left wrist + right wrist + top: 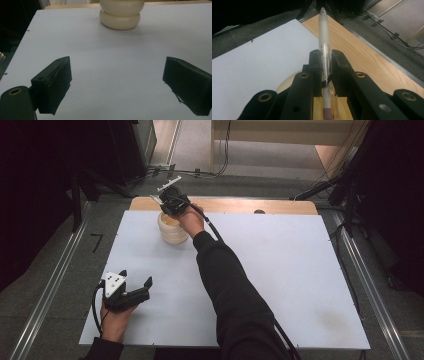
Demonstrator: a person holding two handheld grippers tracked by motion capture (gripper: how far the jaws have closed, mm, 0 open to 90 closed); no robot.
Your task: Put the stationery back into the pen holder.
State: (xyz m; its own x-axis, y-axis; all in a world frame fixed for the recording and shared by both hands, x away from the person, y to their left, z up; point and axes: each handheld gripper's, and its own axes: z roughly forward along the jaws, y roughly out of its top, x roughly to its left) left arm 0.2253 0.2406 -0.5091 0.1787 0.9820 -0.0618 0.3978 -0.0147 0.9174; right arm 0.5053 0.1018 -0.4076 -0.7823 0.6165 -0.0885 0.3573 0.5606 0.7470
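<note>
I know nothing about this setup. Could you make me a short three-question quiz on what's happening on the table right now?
1. True or false: the right hand-held gripper is clamped on a pen.
2. Which is directly under the held pen? A) a metal tray B) a cream ribbed holder C) a cardboard box
3. Fill in: the left hand-held gripper has its jaws ____ with nothing between them, low over the white board.

Key
1. True: both jaws press its clear barrel.
2. B: the pen's lower end points into the holder's mouth.
3. Open: they stand wide apart, well short of the holder.
</note>
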